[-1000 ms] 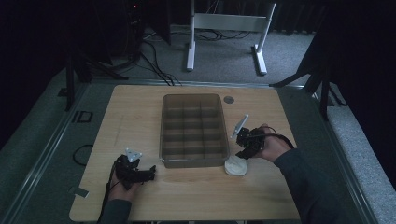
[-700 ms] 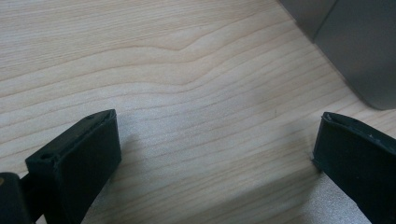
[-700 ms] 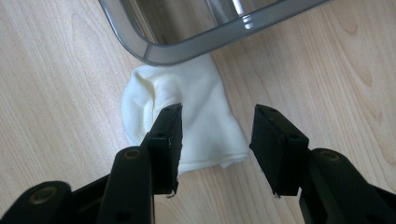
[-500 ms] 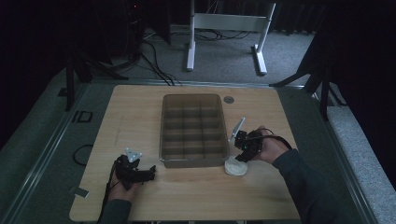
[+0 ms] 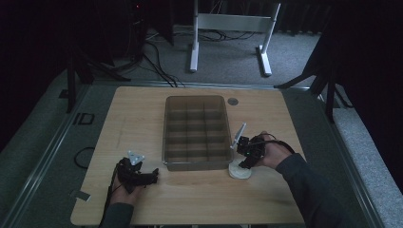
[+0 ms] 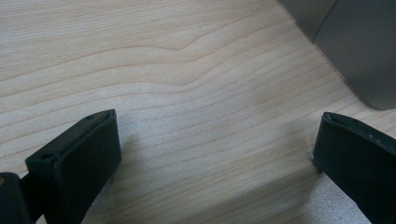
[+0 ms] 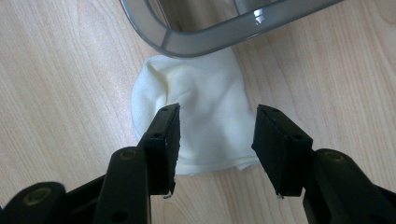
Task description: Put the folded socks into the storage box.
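White folded cloth (image 7: 196, 116) lies ungrasped on the light wooden surface (image 5: 142, 118) against the grey compartment tray's (image 5: 194, 164) near corner, the right hand-held gripper (image 7: 217, 140) spread above it, just widening, the left hand-held gripper (image 6: 215, 154) idle, spread empty.

Room, dim, lit mainly over the table. Light wooden table (image 5: 142, 109), rectangular with rounded corners, a small round grey grommet (image 5: 232, 101) near its far edge. Grey carpeted floor (image 5: 228, 57) beyond the far edge, with a white metal stand (image 5: 231, 21) on two feet and black cables (image 5: 157, 52) trailing. Dark curtains (image 5: 370, 57) behind and at the right; black stand legs (image 5: 71, 71) at the left.
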`<state>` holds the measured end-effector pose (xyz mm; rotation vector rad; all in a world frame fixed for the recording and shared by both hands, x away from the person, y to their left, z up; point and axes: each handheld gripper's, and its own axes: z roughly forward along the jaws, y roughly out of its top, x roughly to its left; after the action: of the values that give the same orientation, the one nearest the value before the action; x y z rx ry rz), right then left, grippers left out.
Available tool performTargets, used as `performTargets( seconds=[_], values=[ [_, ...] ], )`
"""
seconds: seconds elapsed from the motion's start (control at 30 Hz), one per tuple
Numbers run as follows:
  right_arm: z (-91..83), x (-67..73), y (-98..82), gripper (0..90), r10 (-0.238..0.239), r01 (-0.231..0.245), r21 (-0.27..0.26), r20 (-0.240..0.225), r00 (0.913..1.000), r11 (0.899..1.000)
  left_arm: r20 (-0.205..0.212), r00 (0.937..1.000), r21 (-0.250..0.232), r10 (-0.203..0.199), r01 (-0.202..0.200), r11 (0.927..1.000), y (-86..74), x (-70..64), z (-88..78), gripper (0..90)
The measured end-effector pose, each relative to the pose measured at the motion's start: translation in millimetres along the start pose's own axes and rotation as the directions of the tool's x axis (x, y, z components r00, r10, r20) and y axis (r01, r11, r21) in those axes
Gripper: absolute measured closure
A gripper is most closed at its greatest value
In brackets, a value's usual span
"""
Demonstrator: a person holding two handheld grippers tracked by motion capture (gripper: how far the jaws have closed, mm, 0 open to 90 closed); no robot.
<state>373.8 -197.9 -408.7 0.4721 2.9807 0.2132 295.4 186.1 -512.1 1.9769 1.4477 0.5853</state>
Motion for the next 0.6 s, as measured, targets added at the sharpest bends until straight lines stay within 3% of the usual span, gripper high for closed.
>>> performTargets(
  seconds=[0.6],
  values=[
    [15.6, 6.0, 4.3, 49.9, -0.032, 0.034, 0.057, -0.033, 0.9989, 0.998, 0.001, 1.0, 0.0, -0.001, 0.001, 1.0, 0.0, 0.0, 0.0, 1.0]
  ],
)
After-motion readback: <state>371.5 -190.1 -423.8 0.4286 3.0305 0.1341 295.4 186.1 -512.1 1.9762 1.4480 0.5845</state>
